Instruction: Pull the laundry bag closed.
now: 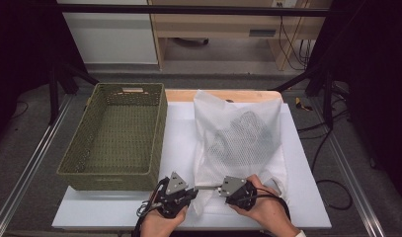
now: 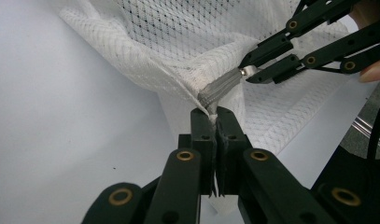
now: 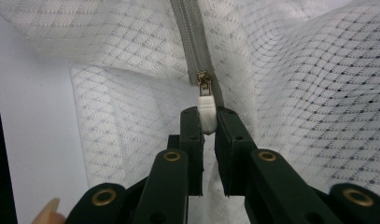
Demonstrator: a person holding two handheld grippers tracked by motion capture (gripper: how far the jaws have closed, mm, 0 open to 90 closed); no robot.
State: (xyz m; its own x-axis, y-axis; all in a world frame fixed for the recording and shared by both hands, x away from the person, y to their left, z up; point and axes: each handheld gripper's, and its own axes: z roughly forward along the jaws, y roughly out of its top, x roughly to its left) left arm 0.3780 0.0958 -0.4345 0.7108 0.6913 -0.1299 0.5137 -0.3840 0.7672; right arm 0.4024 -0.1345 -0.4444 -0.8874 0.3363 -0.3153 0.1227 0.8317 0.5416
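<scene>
We see a white mesh laundry bag [image 1: 238,138] lying on the right half of the white worktop [image 1: 179,133], its zipped end at the near edge. Our left gripper [image 2: 217,114] is clenched on the bag's corner fabric at the end of the grey zipper [image 3: 194,42]. Our right gripper [image 3: 208,120] grasps the white zipper pull [image 3: 207,112] between its jaws, the two grippers facing each other just apart along the near edge. A green woven basket [image 1: 161,128] sits on the worktop's left side, beside the bag.
</scene>
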